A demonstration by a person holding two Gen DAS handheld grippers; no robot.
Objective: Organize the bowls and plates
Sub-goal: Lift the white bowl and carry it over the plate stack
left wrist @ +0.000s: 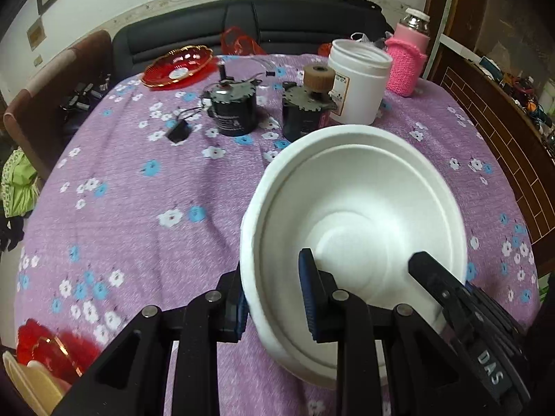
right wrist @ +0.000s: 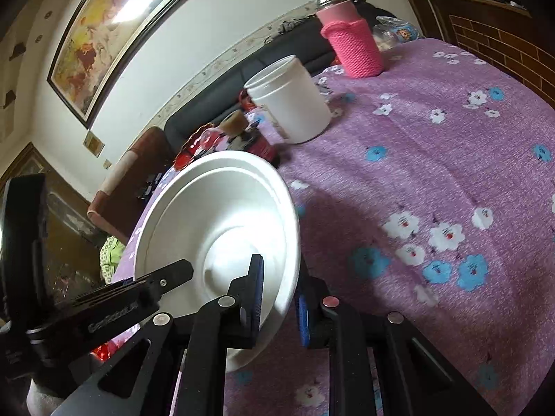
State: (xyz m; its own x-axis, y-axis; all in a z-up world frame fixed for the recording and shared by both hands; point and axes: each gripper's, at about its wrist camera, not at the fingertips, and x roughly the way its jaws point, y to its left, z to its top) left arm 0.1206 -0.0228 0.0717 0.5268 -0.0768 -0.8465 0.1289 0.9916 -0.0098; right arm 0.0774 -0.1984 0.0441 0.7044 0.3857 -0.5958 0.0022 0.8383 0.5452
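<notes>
A white foam bowl (left wrist: 357,208) is held tilted above the purple flowered tablecloth (left wrist: 138,190). My left gripper (left wrist: 275,298) is shut on the bowl's left rim, one finger inside and one outside. My right gripper (right wrist: 277,298) is shut on the opposite rim of the same bowl (right wrist: 222,215); its finger also shows in the left wrist view (left wrist: 437,277). A red gold-rimmed plate (left wrist: 178,66) lies at the table's far left. Another red dish (left wrist: 52,350) and a cream-coloured one (left wrist: 31,384) sit at the near left corner.
Two black motors (left wrist: 234,111) (left wrist: 305,114), a white plastic jar (left wrist: 359,81) and a pink knit-sleeved flask (left wrist: 407,59) stand at the far side of the table. A dark sofa (left wrist: 242,27) is behind it. A wooden cabinet (left wrist: 503,121) is on the right.
</notes>
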